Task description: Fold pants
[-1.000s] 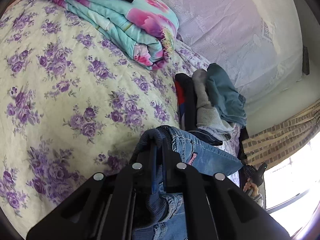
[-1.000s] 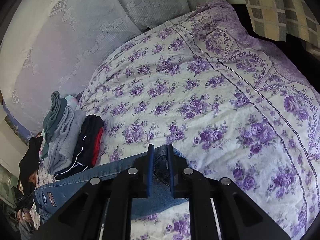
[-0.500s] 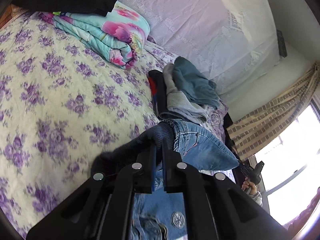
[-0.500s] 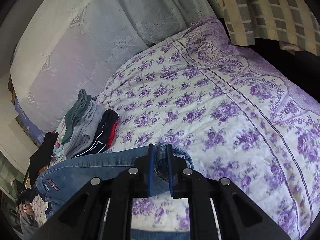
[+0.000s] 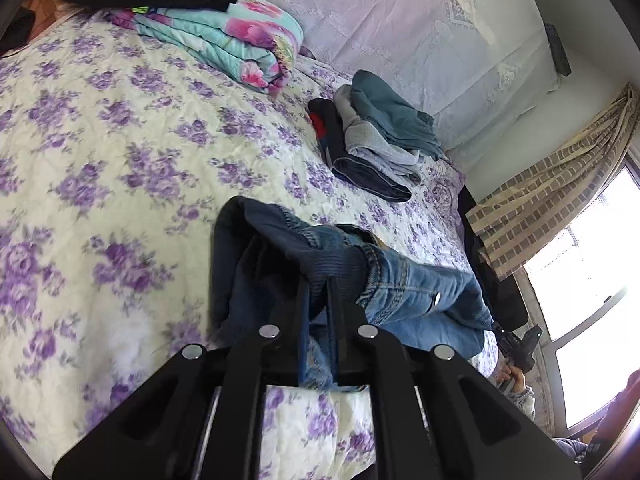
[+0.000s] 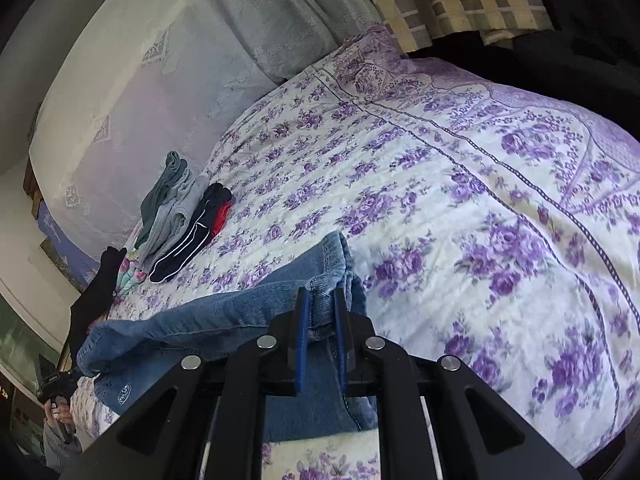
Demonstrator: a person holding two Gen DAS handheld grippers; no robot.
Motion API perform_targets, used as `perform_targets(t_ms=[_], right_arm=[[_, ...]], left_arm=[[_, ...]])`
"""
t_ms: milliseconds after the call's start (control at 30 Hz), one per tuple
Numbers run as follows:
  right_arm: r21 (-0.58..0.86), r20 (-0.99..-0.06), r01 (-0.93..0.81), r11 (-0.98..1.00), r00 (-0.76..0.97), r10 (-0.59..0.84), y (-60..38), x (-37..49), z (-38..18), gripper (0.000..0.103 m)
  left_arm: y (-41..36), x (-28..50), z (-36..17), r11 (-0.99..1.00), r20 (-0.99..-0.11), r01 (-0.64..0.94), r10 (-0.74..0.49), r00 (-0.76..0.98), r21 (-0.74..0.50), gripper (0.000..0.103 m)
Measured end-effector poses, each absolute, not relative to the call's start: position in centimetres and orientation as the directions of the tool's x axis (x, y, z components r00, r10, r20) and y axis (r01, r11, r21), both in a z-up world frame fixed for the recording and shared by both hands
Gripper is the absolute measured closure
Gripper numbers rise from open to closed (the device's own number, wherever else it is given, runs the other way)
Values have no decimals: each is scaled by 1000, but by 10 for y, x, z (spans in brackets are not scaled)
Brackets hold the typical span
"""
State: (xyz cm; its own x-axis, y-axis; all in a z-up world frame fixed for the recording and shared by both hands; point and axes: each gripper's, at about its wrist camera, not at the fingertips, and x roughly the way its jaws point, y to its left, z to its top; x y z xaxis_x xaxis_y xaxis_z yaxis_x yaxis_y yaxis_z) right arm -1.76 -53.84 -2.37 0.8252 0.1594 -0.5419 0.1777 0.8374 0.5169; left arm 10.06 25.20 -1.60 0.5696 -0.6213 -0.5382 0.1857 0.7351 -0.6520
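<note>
Both my grippers are pinching the jeans (image 5: 404,280), lifted just over the bed (image 5: 120,152). My left gripper (image 5: 318,292) is clamped on the ribbed waistband, my right gripper (image 6: 320,308) on a hem. I judge this the carry-over of a fold; next, lay the edges down aligned.

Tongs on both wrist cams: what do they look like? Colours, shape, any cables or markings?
Both tongs, left and right, look alike: matte black angular frames, each with two arms splaying outward toward the camera. Four round silver fasteners sit in an arc across each frame. The fingers are thin flat plates with blue inner faces. Bare metal rods show lower down. No cables, labels or sleeves are visible.
</note>
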Motion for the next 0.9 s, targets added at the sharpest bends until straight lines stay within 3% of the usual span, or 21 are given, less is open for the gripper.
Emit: perform_targets(t_ms=[200, 267, 300, 367, 567, 700, 900], right_arm=[[513, -547, 175, 840, 821, 164, -540, -37, -37, 90], [404, -602, 231, 885, 796, 67, -537, -39, -38, 81], [343, -616, 284, 895, 788, -14, -537, -44, -36, 68], [328, -617, 333, 884, 784, -66, -539, -55, -30, 67], [506, -529, 167, 846, 835, 153, -486, -62, -15, 66], [624, -510, 144, 768, 820, 260, -448, -37, -32, 57], [717, -511, 124, 686, 763, 397, -412, 8, -54, 57]], left_arm=[[298, 78, -30, 730, -537, 75, -565, 626, -680, 98], [292, 72, -29, 772, -579, 72, -531, 619, -632, 99], [285, 70, -26, 786, -588, 89, -528, 613, -612, 99], [269, 66, -20, 801, -596, 138, -536, 598, -582, 99], [198, 59, -15, 800, -611, 274, -589, 529, -533, 97], [167, 60, -32, 777, -621, 267, -621, 478, -570, 94], [145, 66, -42, 774, -627, 230, -618, 474, -590, 59]])
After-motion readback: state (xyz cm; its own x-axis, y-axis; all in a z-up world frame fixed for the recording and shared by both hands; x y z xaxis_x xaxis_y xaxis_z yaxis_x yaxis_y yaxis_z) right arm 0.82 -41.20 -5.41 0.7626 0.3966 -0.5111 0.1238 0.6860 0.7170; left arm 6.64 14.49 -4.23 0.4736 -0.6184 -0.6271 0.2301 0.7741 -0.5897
